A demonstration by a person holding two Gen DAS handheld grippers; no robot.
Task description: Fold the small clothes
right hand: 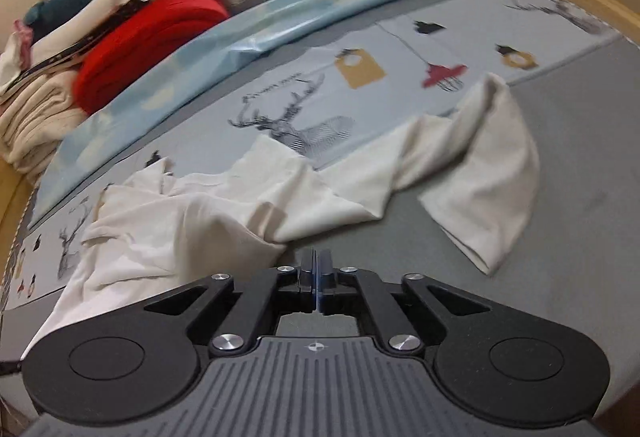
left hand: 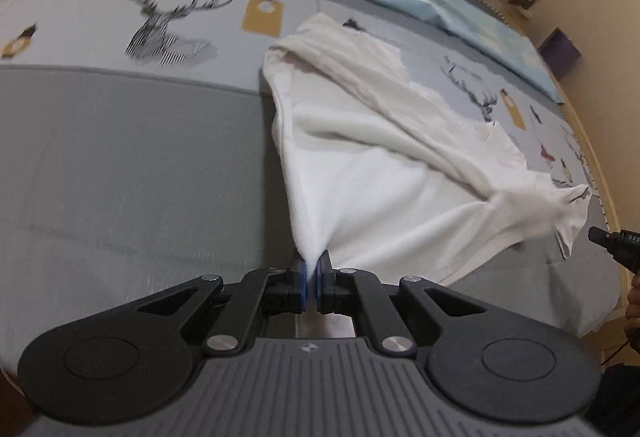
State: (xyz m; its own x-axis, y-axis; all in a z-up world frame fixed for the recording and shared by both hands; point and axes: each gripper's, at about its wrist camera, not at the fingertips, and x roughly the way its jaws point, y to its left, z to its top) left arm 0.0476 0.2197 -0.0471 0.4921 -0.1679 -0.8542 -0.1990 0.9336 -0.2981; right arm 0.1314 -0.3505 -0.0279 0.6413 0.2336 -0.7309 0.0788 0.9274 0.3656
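Across both views a bed (left hand: 120, 165) fills the frame, its flat grey cover with a printed deer band serving as the folding surface. On it, centre to right in the left view, lies the shirt (left hand: 380, 165), a white, soft, limp knit, rumpled into long diagonal creases with one sleeve bunched at the upper right of the right view. Its near corner is drawn into a taut peak, because the left gripper (left hand: 311, 269) is clamped on it between blue pads, likely to pull the cloth flat. At bottom centre of the right view, the right gripper (right hand: 316, 277) is closed on nothing, just beside the shirt's edge over bare cover, probably waiting to take another corner.
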